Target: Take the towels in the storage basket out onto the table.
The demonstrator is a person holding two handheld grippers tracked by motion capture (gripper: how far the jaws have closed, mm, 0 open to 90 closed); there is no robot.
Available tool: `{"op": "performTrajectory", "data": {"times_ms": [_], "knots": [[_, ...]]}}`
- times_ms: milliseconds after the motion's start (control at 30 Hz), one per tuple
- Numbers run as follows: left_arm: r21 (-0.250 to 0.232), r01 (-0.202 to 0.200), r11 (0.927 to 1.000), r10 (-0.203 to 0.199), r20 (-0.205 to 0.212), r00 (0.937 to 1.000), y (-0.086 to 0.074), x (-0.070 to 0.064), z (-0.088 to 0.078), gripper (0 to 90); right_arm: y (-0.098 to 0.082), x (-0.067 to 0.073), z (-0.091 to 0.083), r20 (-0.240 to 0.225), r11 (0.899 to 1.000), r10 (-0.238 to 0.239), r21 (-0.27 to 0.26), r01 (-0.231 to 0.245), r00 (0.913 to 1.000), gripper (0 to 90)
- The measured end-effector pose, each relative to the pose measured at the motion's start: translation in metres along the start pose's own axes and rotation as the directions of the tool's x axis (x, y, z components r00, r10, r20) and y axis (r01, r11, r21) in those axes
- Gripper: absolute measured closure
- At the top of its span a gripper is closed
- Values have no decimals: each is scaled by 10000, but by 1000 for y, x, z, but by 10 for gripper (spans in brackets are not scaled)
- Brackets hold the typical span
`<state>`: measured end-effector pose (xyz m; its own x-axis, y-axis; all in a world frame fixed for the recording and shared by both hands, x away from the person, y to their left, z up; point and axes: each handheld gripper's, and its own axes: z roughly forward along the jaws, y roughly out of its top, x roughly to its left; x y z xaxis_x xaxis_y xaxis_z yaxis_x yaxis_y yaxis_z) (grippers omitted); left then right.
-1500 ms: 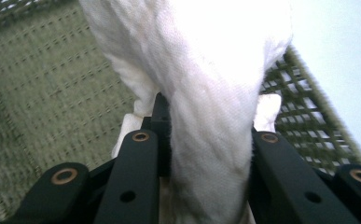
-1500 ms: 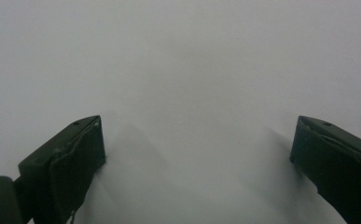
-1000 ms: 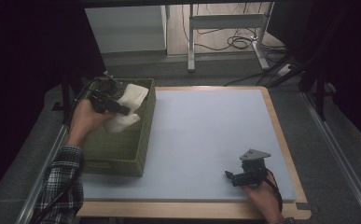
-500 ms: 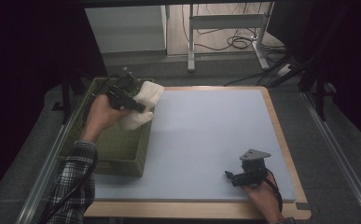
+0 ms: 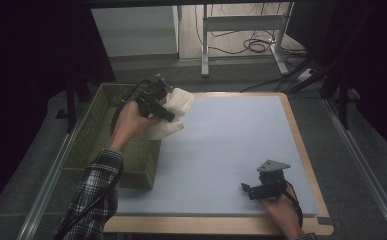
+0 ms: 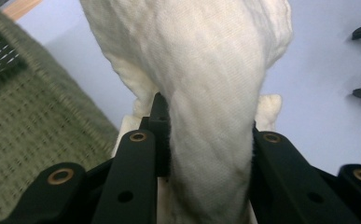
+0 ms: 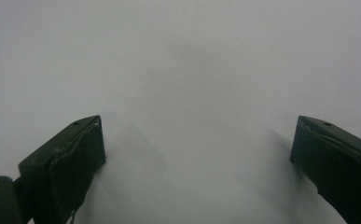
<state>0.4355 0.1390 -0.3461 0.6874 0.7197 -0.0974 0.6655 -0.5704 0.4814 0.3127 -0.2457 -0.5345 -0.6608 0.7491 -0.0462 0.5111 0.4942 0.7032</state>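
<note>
A cream-white cloth (image 5: 175,112) hangs bunched in the air over the green basket's right edge and the pale blue mat. My left gripper (image 5: 167,115) is shut on the cloth. In the left gripper view the cloth (image 6: 201,93) is pinched between the two black jaws and drapes upward across the frame, and my left gripper (image 6: 206,140) grips it at its narrow middle. My right gripper (image 5: 244,189) rests low on the mat near the front right, held by a hand. Its jaws stand wide apart over bare mat, so my right gripper (image 7: 197,140) is open with nothing between them.
A green woven basket (image 5: 96,145) stands at the table's left side. The pale blue mat (image 5: 231,140) covers the wooden-rimmed table. A metal rail (image 5: 371,170) runs along the right. Table legs and cables (image 5: 251,42) lie beyond the far edge.
My left gripper has carried the cloth rightward, from above the basket's inside to its right edge over the mat. The right gripper has stayed where it was.
</note>
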Motion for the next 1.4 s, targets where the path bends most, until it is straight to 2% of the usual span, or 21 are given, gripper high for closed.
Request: {"op": "performTrajectory", "data": {"times_ms": [167, 533, 833, 867, 1100, 1167, 1233, 1267, 1400], "knots": [[-43, -133, 9999, 134, 85, 9999, 8, -9, 8, 703, 0, 0, 0, -3, 10000, -7, -2, 7, 10000, 31], [188, -550, 9983, 542, 403, 9977, 26, -33, 48, 700, 0, 0, 0, -4, 10000, 2, 2, -2, 10000, 32], [282, -879, 9957, 865, 464, 9952, 38, -50, 70, 700, 0, 0, 0, -8, 10000, 6, 6, -6, 10000, 31], [266, -935, 9953, 921, 489, 9945, 41, -54, 77, 700, 0, 0, 0, -10, 10000, 7, 4, -7, 10000, 32], [298, -1100, 9935, 1087, 443, 9931, 45, -66, 97, 697, 0, 0, 0, 1, 10000, -25, -11, 25, 10000, 32], [331, -1135, 9930, 1119, 469, 9926, 46, -70, 108, 696, 0, 0, 0, 3, 10000, -24, -9, 24, 10000, 32], [341, -1143, 9929, 1127, 465, 9925, 46, -71, 110, 694, 0, 0, 0, 1, 10000, -24, -10, 24, 10000, 32], [392, -1165, 9924, 1147, 465, 9923, 45, -73, 119, 692, 0, 0, 0, -4, 10000, -10, -15, 10, 10000, 32], [474, -1262, 9909, 1240, 464, 9912, 44, -75, 131, 690, 0, 0, 0, 0, 10000, -23, -10, 23, 10000, 32]]}}
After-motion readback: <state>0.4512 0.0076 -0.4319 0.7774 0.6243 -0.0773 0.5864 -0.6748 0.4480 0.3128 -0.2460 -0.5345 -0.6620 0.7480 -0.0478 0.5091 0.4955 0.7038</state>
